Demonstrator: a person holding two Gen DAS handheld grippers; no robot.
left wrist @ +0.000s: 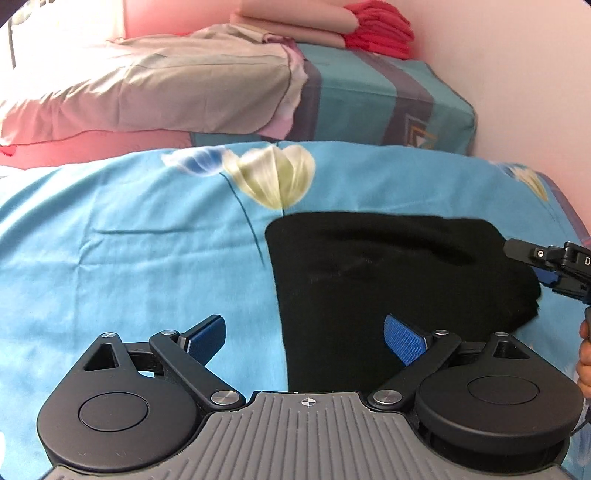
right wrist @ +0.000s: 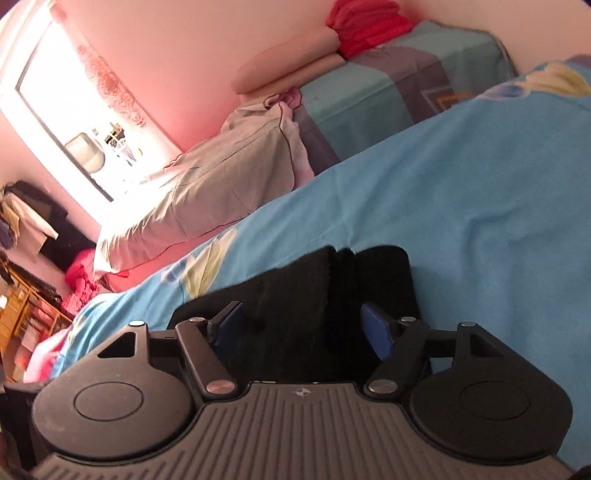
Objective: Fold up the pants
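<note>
The black pants (left wrist: 388,288) lie folded in a compact block on the blue flowered bedsheet (left wrist: 129,258). My left gripper (left wrist: 304,339) is open, its blue pads (left wrist: 404,339) spread over the near left edge of the pants, holding nothing. My right gripper (right wrist: 301,328) is open too, with the black pants (right wrist: 295,291) between and ahead of its blue pads (right wrist: 376,332), which do not clamp the cloth. In the left wrist view the right gripper (left wrist: 550,266) shows at the pants' right edge.
A grey-beige pillow (left wrist: 166,88) and a teal striped folded quilt (left wrist: 388,96) lie at the head of the bed, with folded beige and red cloth (left wrist: 380,29) on top. A window (right wrist: 74,122) and cluttered shelves (right wrist: 22,295) are at the left.
</note>
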